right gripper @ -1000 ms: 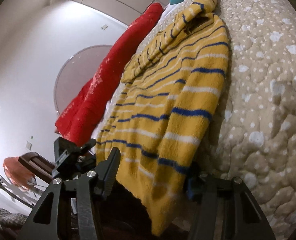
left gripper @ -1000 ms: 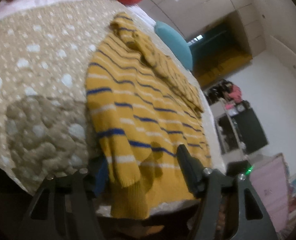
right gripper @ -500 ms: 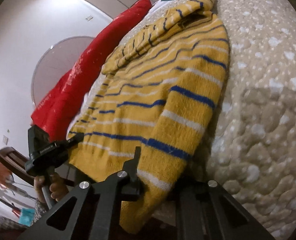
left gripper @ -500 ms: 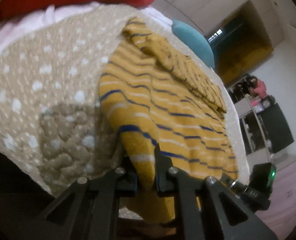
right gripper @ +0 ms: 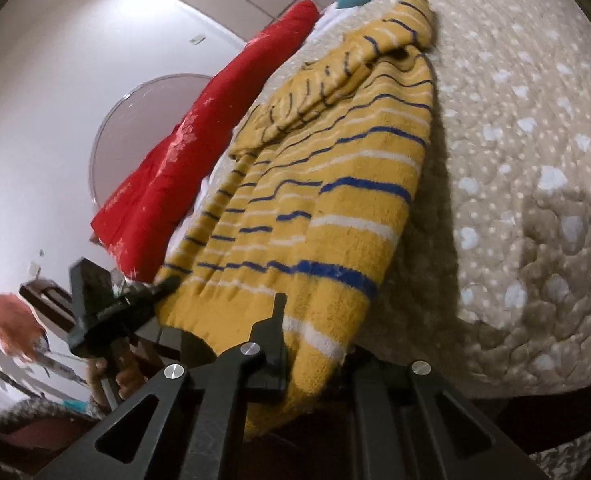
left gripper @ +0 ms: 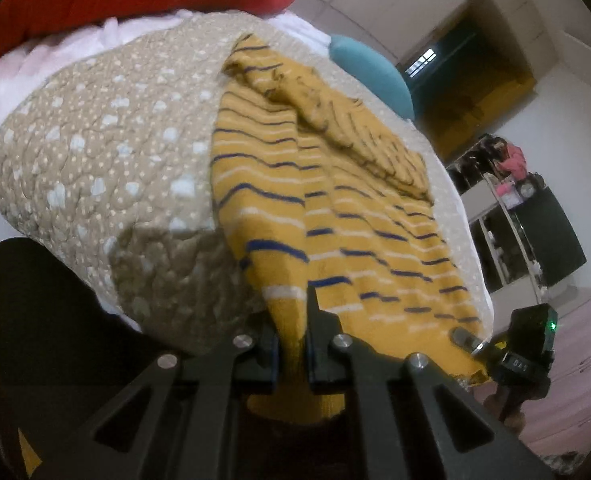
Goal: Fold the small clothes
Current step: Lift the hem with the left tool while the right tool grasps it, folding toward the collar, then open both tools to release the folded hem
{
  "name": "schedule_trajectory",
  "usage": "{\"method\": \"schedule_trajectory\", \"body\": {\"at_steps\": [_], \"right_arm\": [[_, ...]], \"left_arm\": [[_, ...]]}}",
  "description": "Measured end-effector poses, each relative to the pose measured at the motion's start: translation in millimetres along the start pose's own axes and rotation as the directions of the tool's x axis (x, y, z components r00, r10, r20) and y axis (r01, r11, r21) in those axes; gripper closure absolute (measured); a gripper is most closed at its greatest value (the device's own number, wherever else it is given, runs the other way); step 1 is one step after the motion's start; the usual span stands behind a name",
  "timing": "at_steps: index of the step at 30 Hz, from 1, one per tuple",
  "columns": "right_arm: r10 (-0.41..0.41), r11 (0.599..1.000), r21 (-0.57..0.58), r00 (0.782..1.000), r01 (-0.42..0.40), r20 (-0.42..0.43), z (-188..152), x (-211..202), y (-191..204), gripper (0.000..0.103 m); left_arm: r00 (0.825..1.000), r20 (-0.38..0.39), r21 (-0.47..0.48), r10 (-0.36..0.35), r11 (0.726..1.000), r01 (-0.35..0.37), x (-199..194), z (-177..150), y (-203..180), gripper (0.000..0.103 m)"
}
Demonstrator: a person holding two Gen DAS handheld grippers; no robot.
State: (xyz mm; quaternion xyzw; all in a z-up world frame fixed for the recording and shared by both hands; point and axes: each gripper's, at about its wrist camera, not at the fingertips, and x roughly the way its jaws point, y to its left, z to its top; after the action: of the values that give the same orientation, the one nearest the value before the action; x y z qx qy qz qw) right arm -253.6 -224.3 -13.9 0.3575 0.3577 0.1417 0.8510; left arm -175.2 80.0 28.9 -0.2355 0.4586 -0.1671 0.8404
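1. The sweater [left gripper: 335,216], yellow with blue and white stripes, lies spread on the bed, and its lower hem hangs over the near edge of the bed, towards both grippers.
2. The left gripper [left gripper: 293,344] is clenched on the hem at one lower corner of the sweater; the knit fabric is pinched between its two black fingers and a fold of it hangs down below them.
3. The right gripper [right gripper: 315,352] holds the other lower corner of the sweater [right gripper: 327,184]; the fabric passes between its fingers, which stand close together on it.
4. The beige quilt [left gripper: 107,152] with white dots covers the bed, left of the left gripper and right of the right gripper.
5. A sleeve is folded across the upper part of the sweater, far ahead of the grippers.
6. A red blanket [right gripper: 199,148] lies beyond the sweater, and a teal pillow [left gripper: 371,68] lies at the far end of the bed.
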Motion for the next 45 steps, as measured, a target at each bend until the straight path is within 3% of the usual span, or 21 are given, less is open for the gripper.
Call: {"method": "schedule_trajectory", "body": {"at_steps": [4, 7, 10, 15, 18, 21, 26, 28, 30, 33, 34, 36, 38, 41, 45], "right_arm": [[-0.039, 0.997, -0.065, 0.999, 0.04, 0.018, 12, -8, 11, 0.094], [-0.039, 0.993, -0.113, 0.999, 0.043, 0.036, 35, -9, 25, 0.094], [-0.043, 0.985, -0.165, 0.995, 0.058, 0.093, 79, -10, 42, 0.094], [-0.048, 0.966, -0.239, 0.977, 0.099, 0.209, 166, -7, 74, 0.094], [-0.112, 0.954, -0.246, 0.967, 0.169, 0.228, 223, 15, 79, 0.094], [-0.188, 0.947, -0.221, 0.961, 0.232, 0.204, 256, 43, 67, 0.094], [-0.267, 0.944, -0.165, 0.956, 0.284, 0.119, 294, 97, 27, 0.094], [-0.266, 0.95, -0.145, 0.96, 0.277, 0.094, 306, 109, 12, 0.091], [-0.257, 0.96, -0.098, 0.964, 0.263, 0.067, 324, 124, -6, 0.091], [-0.225, 0.974, 0.031, 0.974, 0.224, 0.028, 352, 145, -42, 0.07], [-0.218, 0.974, 0.071, 0.976, 0.216, 0.025, 358, 148, -51, 0.061], [-0.184, 0.97, 0.167, 0.982, 0.177, 0.03, 370, 154, -72, 0.054], [-0.154, 0.962, 0.236, 0.987, 0.138, 0.051, 375, 153, -86, 0.049], [-0.129, 0.953, 0.283, 0.989, 0.104, 0.071, 379, 153, -97, 0.048], [-0.183, 0.958, 0.241, 0.979, 0.156, 0.093, 384, 143, -89, 0.042]], "left_arm": [[1.0, 0.029, 0.055, -0.006, 0.998, 0.004, -5, 15, -10, 0.094], [0.998, 0.065, 0.081, -0.027, 0.996, 0.021, -8, 44, -20, 0.094], [0.992, 0.114, 0.095, -0.055, 0.995, 0.044, -3, 92, -34, 0.094], [0.984, 0.176, 0.124, -0.032, 0.992, 0.01, 22, 184, -64, 0.094], [0.987, 0.16, 0.09, 0.012, 0.996, -0.027, 55, 236, -67, 0.094], [0.992, 0.11, 0.041, 0.053, 0.997, -0.058, 94, 265, -55, 0.094], [0.994, 0.017, 0.019, 0.11, 0.994, -0.11, 148, 287, -36, 0.093], [0.996, -0.008, -0.005, 0.091, 0.996, -0.091, 161, 297, -29, 0.092], [0.998, -0.024, -0.05, 0.062, 0.997, -0.063, 173, 308, -18, 0.089], [0.998, -0.04, -0.175, -0.038, 0.984, 0.03, 186, 326, 1, 0.074], [0.997, -0.032, -0.205, -0.067, 0.977, 0.059, 187, 330, 6, 0.066], [0.99, 0.015, -0.27, -0.138, 0.953, 0.137, 185, 338, 17, 0.051], [0.983, 0.084, -0.305, -0.164, 0.935, 0.182, 176, 345, 24, 0.029], [0.985, 0.103, -0.314, -0.14, 0.935, 0.166, 170, 349, 31, 0.027], [0.997, 0.049, -0.254, -0.063, 0.964, 0.074, 164, 335, 28, 0.027]]}}
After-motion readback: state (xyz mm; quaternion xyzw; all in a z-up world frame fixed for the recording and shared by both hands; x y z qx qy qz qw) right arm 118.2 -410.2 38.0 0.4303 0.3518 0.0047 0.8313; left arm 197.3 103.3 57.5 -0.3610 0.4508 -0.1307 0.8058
